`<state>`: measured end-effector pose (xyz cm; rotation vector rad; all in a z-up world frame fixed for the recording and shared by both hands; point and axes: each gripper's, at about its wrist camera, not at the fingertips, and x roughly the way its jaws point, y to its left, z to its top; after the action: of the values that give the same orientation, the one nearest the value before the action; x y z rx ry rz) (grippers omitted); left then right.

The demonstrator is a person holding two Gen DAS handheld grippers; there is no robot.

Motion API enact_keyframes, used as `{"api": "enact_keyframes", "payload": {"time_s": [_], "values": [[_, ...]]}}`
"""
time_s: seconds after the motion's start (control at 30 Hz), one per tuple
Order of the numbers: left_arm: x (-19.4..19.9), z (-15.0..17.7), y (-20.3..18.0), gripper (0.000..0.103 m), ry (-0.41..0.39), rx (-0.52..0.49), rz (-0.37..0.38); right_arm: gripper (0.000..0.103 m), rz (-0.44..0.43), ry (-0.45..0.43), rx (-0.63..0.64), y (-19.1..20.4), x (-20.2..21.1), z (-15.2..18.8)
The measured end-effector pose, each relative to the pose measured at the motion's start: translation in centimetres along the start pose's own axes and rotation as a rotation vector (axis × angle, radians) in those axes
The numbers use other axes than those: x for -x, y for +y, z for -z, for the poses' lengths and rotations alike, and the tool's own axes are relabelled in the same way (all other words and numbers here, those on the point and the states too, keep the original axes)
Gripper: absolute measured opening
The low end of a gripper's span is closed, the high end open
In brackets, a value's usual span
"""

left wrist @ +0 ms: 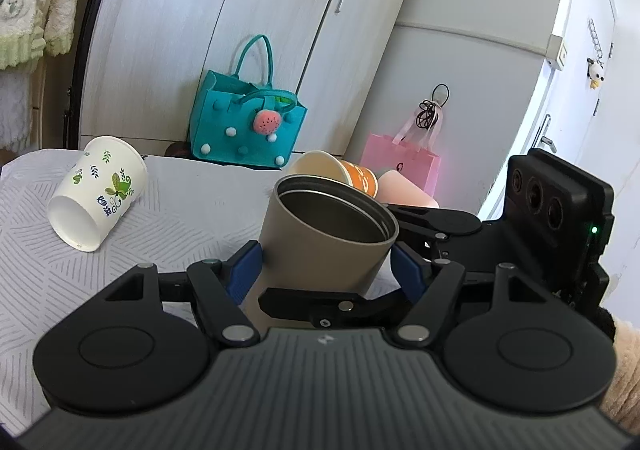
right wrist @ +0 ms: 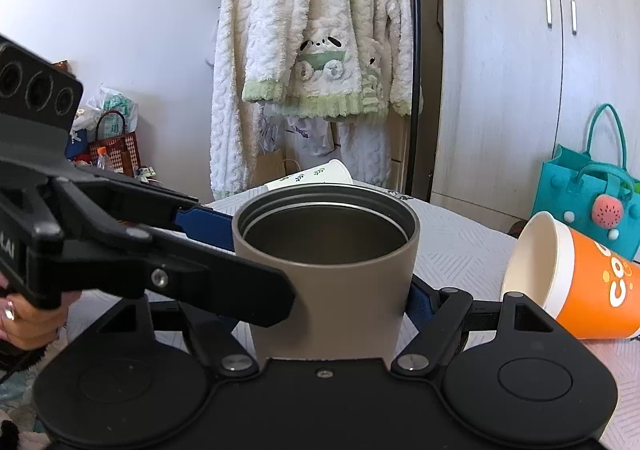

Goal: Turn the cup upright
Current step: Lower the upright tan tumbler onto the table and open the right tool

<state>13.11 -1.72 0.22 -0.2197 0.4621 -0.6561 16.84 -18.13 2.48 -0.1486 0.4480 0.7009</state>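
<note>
Gripping the tan metal cup [left wrist: 326, 238] from two sides at once looks like the main hazard here: the left gripper [left wrist: 326, 270] has its blue pads [left wrist: 246, 270] pressed to the cup's lower wall, and the right gripper [right wrist: 332, 290] has the same cup between its own jaws, one blue pad showing at the right side of the wall, the other hidden behind the left gripper. Both jaws therefore read as closed on the cup. The cup stands mouth up, tilted slightly in the left view, and whether its base touches the table [left wrist: 168, 209] is hidden. If one hand twists or lifts while the other holds, the smooth matte wall may slip through the pads and the cup may tip. Letting go unevenly would probably do the same.

The cup is a straight cylinder with a dull steel lining and a stepped inner rim. The tablecloth beneath is pale with a stitched chevron texture, which may give a slightly soft footing.

Farther off, an orange paper cup [right wrist: 576, 282] lies on its side just right of the grippers, close enough to be knocked. A white paper cup [left wrist: 98, 191] with a leaf print lies on its side well to the left. Beyond the table stand a teal felt bag [left wrist: 244, 117] and a pink paper bag [left wrist: 404, 165].
</note>
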Motion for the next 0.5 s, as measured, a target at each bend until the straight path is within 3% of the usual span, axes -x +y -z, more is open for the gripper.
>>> {"api": "enact_keyframes", "payload": {"time_s": [0.23, 0.27, 0.33, 0.4, 0.5], "values": [[0.1, 0.0, -0.2, 0.070, 0.014, 0.025, -0.011, 0.082, 0.025, 0.003, 0.007, 0.5, 0.0, 0.1], [0.2, 0.0, -0.2, 0.070, 0.015, 0.032, -0.016, 0.086, 0.037, 0.003, 0.016, 0.7, 0.1, 0.1], [0.6, -0.1, -0.4, 0.074, 0.004, 0.024, -0.036, 0.096, 0.073, -0.002, 0.044, 1.3, 0.5, 0.0], [1.3, -0.4, -0.7, 0.084, -0.006, 0.017, -0.059, 0.097, 0.090, -0.010, 0.058, 1.9, 1.2, -0.2], [2.5, -0.7, -1.2, 0.087, -0.012, 0.014, -0.083, 0.098, 0.108, -0.011, 0.048, 2.5, 2.4, -0.2]]}}
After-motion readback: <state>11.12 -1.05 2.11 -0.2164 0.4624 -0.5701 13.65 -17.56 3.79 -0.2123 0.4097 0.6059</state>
